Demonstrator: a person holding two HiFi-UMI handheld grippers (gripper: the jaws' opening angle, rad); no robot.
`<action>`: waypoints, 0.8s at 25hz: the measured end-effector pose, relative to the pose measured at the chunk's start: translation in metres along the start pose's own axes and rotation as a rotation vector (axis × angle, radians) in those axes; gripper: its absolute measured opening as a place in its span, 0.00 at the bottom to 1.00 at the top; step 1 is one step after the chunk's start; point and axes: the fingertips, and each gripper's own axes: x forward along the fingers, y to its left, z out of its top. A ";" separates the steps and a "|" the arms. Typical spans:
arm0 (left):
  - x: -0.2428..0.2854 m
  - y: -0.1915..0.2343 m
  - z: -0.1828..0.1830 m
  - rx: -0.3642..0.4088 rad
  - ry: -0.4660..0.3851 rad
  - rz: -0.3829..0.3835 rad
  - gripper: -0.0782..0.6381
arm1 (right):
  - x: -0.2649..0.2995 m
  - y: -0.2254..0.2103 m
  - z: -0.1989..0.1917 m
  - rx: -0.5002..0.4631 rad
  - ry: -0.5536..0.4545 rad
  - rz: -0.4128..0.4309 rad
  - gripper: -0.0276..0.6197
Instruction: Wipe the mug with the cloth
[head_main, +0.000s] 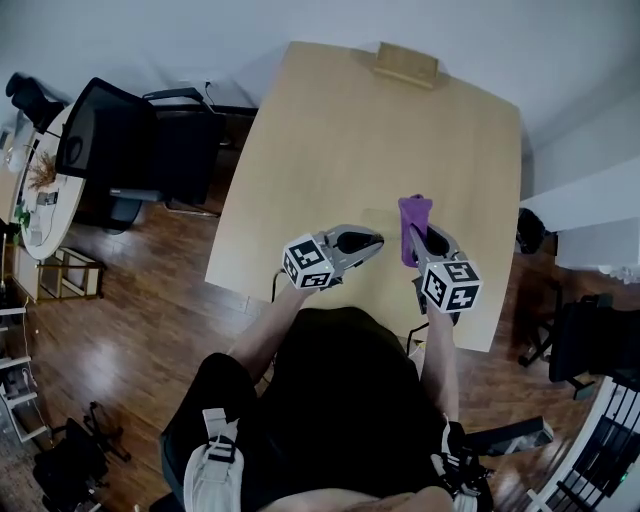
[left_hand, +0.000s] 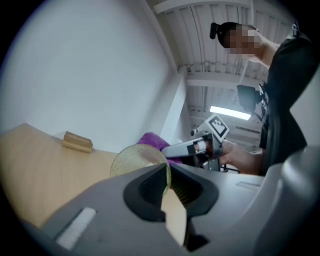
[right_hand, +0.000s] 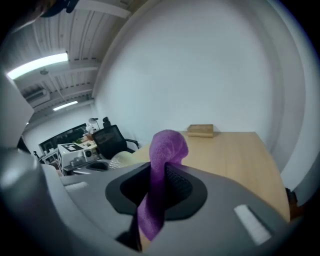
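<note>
No readable text, brand, number or sign in any view. The only print is the black-and-white square patterns on the left marker cube (head_main: 308, 262) and the right marker cube (head_main: 450, 284). These are coded blocks, not letters or digits.

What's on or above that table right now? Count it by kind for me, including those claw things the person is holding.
Grippers: 2, left and right
Cloth: 1
Mug: 1
Wooden block: 1
Total: 5
</note>
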 end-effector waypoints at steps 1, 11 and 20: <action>-0.002 0.000 0.001 -0.008 -0.016 0.002 0.17 | -0.004 -0.007 0.002 0.000 -0.006 -0.026 0.14; 0.008 -0.005 0.011 0.111 -0.059 0.000 0.17 | 0.015 0.090 0.032 -0.274 -0.039 0.111 0.14; -0.012 -0.016 0.011 0.325 -0.067 -0.009 0.17 | -0.010 -0.026 0.014 -0.015 -0.011 -0.074 0.14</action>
